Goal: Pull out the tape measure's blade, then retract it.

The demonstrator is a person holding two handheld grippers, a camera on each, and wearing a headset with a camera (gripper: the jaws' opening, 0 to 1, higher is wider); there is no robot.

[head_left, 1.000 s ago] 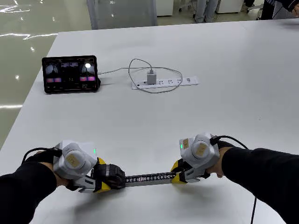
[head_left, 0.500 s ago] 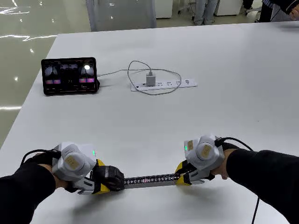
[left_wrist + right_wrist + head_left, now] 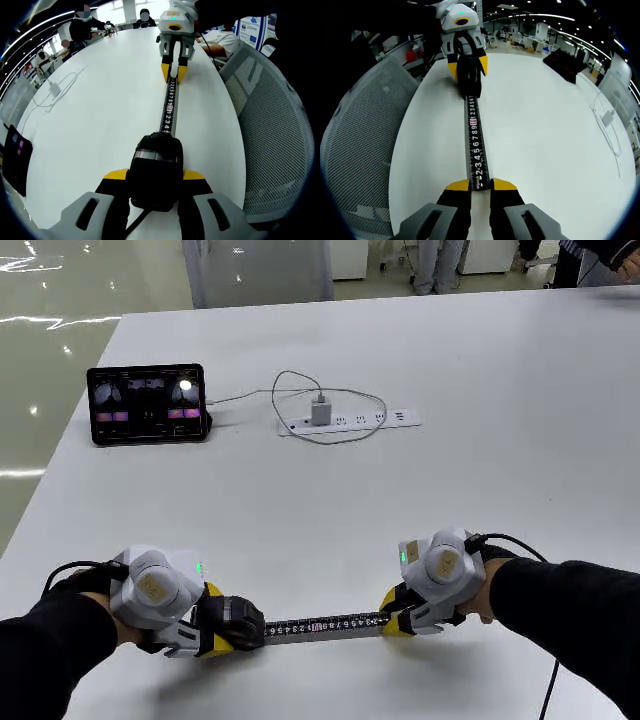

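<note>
On the white table (image 3: pixel 300 500), well behind the work: a tablet (image 3: pixel 148 402) with a lit screen at the far left. To its right, a white power strip (image 3: pixel 350 421) with a charger (image 3: pixel 321 411) plugged in and a looped cable (image 3: pixel 300 380) trailing toward the tablet. All of it well apart from the grippers. Beside the near table edge, in both gripper views, the grey mesh back of a chair (image 3: pixel 280 125). At the far end of the table, in the left gripper view, seated people (image 3: pixel 82 30).

Near the front edge: the tape measure (image 3: pixel 260 625), black case (image 3: pixel 155 165) on the left, blade (image 3: pixel 322 625) drawn out to the right, low along bare tabletop, numbers facing up.

Left gripper (image 3: pixel 216 622) clamped on the case, yellow-tipped jaws pressed against both its sides, aimed right along the blade. Right gripper (image 3: pixel 391 614) aimed left, facing the other one, jaws pinched together on the blade's free end, the first numbers just ahead of the yellow tips. Both held low, just above the table, one at each end of the blade. Black-sleeved arms reaching in from either side, forearms roughly level, hands wrapped behind the grey gripper bodies.
</note>
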